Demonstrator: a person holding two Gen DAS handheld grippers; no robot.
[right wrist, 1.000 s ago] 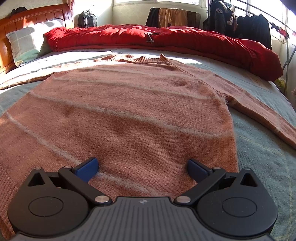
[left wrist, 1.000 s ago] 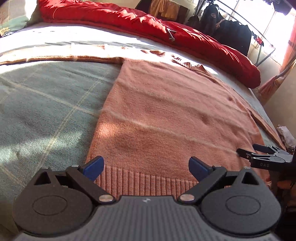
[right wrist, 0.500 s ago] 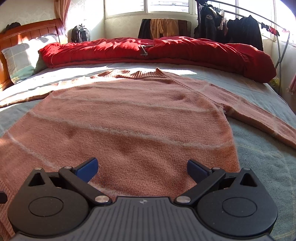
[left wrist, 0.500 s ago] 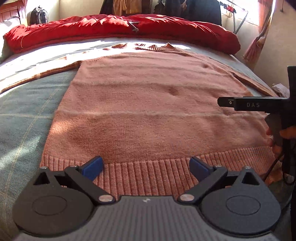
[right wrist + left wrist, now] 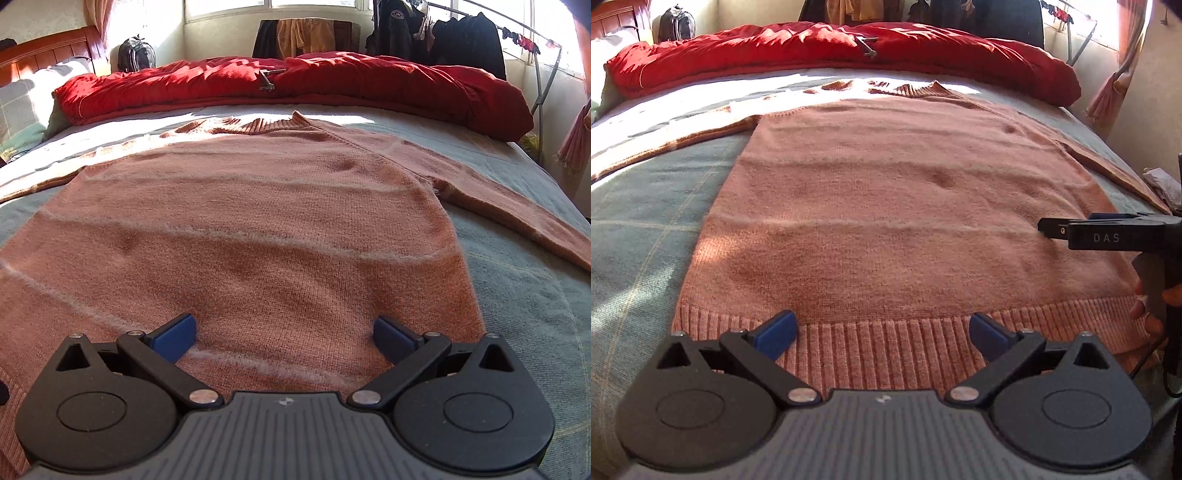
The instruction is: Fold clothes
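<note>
A salmon-pink knitted sweater (image 5: pixel 894 206) lies flat on the bed, collar far away, ribbed hem (image 5: pixel 886 350) nearest me, both sleeves spread sideways. My left gripper (image 5: pixel 882 332) hovers open over the hem, nothing between its blue pads. In the right wrist view the sweater (image 5: pixel 251 229) fills the middle, and my right gripper (image 5: pixel 284 334) stands open above its lower right part, holding nothing. The right gripper's black body (image 5: pixel 1108 236) shows at the right edge of the left wrist view, held by a hand (image 5: pixel 1148 306).
The bed has a grey-green checked cover (image 5: pixel 639 236). A red duvet (image 5: pixel 295 88) is rolled along the far side, with a pillow (image 5: pixel 26 99) and wooden headboard at left. Dark clothes hang on a rack (image 5: pixel 461 37) by the window. The bed's right edge drops off near the wall.
The left gripper has swung right and pulled back from the sweater's left edge until it faces the hem squarely. The right gripper tilted up a little. Both stayed open.
</note>
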